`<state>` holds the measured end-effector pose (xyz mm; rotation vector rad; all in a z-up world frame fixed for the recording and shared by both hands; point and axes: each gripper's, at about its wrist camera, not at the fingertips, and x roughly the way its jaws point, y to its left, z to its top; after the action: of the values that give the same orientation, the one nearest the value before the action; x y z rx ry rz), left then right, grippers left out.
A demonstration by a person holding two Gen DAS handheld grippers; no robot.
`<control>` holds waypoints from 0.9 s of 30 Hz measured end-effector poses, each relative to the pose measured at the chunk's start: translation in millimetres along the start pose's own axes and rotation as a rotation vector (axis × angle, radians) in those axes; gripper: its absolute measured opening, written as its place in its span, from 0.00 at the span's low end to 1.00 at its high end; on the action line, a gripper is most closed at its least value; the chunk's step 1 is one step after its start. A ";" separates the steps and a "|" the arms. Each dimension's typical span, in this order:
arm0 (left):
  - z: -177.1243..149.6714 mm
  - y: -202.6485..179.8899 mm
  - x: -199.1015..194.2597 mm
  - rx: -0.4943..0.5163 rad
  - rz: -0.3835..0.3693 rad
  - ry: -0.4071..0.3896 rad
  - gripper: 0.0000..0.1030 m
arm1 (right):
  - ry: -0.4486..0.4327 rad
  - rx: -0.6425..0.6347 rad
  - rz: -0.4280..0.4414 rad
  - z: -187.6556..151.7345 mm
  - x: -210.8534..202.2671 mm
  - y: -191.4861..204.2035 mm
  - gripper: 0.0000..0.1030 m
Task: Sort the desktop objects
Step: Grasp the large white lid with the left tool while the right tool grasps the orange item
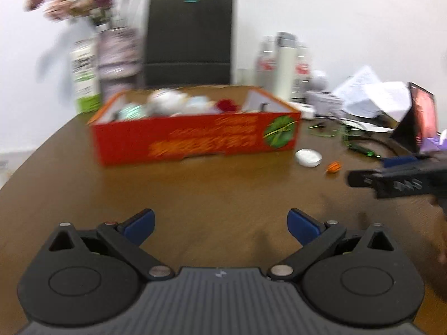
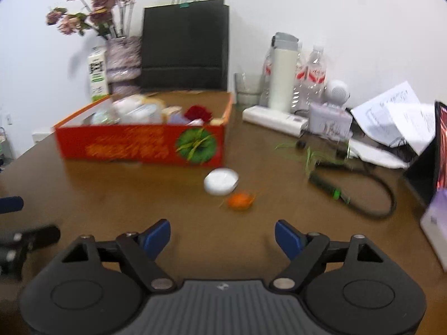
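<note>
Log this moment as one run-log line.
left tongs: open, empty | right tongs: open, empty | white round case and orange item: on table, outside red box

Black tool (image 2: 222, 236), blue fingertips (image 2: 287, 238)

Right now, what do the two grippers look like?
Both match. The left gripper and right gripper each have blue fingertip pads on black linkage arms with silver pivot pins, two round black housings and a grey ribbed body bearing a small white mark. No cables or sleeves show.
</note>
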<state>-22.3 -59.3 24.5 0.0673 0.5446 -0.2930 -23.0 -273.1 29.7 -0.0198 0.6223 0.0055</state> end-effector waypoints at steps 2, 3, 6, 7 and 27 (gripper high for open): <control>13.5 -8.5 22.5 0.041 -0.031 0.012 0.95 | 0.029 0.012 0.008 13.6 24.2 -11.3 0.68; 19.0 -11.7 32.9 0.043 -0.040 0.025 0.92 | 0.042 0.019 0.020 18.8 36.1 -15.5 0.64; 33.3 -18.3 60.5 0.020 -0.123 0.040 0.87 | 0.100 0.009 0.040 26.9 66.0 -20.3 0.46; 36.8 -21.1 68.6 0.021 -0.135 0.046 0.86 | 0.111 0.009 0.031 26.9 71.7 -21.5 0.43; 65.3 -101.3 159.9 0.082 -0.211 0.122 0.60 | -0.037 0.134 -0.004 8.3 28.3 -82.5 0.39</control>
<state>111.1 -206.4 -1.4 0.1082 0.6623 -0.5200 5.7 -355.5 21.3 0.1086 0.5846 -0.0394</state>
